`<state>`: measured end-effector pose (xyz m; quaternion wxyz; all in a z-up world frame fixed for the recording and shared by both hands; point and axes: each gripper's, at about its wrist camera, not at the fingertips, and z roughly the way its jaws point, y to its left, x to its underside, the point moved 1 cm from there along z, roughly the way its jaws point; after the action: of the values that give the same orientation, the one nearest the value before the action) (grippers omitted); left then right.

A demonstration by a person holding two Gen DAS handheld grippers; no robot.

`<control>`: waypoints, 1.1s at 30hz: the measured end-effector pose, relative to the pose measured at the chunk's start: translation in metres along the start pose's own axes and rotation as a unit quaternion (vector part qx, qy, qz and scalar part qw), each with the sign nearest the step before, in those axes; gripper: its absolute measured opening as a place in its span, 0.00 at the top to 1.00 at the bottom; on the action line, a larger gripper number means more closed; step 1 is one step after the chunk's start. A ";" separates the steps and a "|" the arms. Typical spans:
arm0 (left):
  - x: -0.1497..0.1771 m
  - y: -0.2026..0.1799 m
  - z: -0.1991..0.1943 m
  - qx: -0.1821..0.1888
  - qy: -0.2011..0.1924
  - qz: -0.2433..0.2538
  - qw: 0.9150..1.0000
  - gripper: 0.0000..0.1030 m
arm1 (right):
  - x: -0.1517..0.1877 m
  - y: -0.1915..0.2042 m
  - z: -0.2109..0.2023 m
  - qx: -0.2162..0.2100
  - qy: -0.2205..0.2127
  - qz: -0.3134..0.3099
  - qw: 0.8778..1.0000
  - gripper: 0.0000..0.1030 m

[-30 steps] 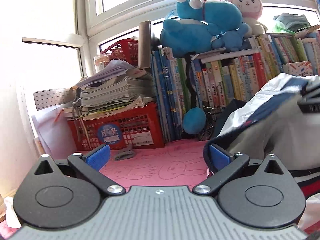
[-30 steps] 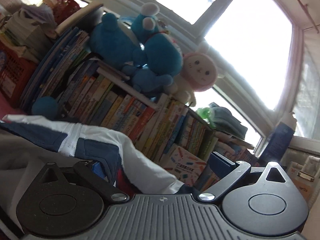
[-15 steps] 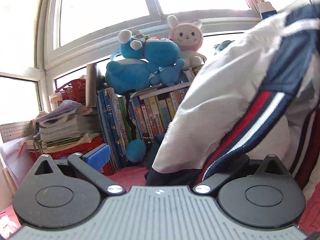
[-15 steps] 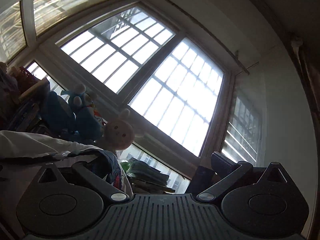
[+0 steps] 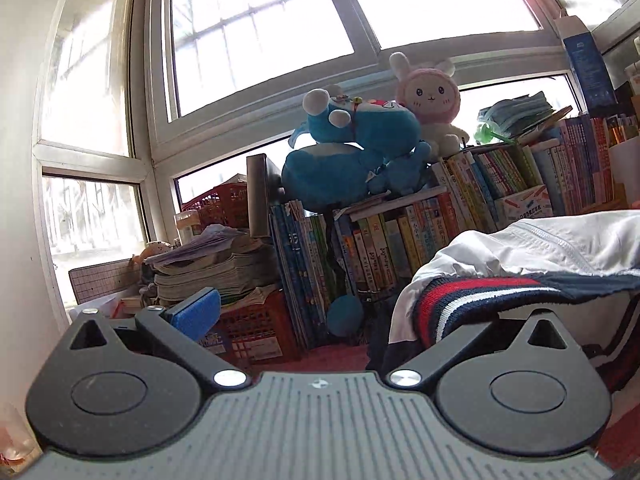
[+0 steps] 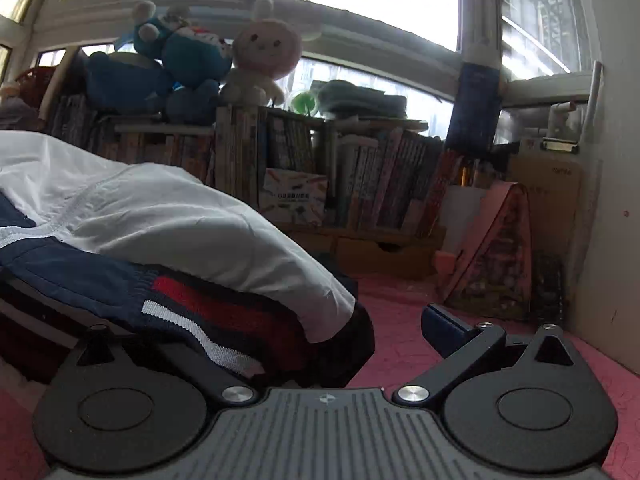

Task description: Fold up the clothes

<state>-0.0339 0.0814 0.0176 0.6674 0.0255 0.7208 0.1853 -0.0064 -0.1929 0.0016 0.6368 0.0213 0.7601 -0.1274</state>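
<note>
Because the white and navy jacket with red and white striped cuff (image 5: 520,264) lies bunched on the pink worktop (image 6: 400,304), each hand-held gripper sits low beside it. The left hand-held gripper (image 5: 320,312) is spread wide, its right finger hidden under the jacket's left end. The right hand-held gripper (image 6: 304,332) is wide too, its left finger tucked under the cuff, likely to lift a fold.

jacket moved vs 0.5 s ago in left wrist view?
Yes. The jacket has dropped: it rose past the pink bunny plush then, and now lies below the book row, over the left gripper's right finger.
</note>
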 end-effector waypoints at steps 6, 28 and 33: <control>0.017 -0.020 -0.007 0.064 0.023 0.035 0.997 0.00 | -0.041 -0.082 -0.043 -0.007 -0.062 0.000 0.998 0.00; 0.031 0.059 -0.032 0.105 0.149 -0.154 0.971 0.00 | 0.040 -0.126 -0.035 -0.168 0.184 0.134 0.959 0.00; 0.045 0.055 -0.037 0.086 0.170 -0.118 0.975 0.00 | 0.025 -0.151 -0.013 -0.259 0.196 0.286 0.901 0.00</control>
<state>-0.0866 0.1363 -0.0071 0.5480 -0.0340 0.8346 0.0446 -0.0531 -0.3389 0.0048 0.4667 0.0971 0.8371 0.2685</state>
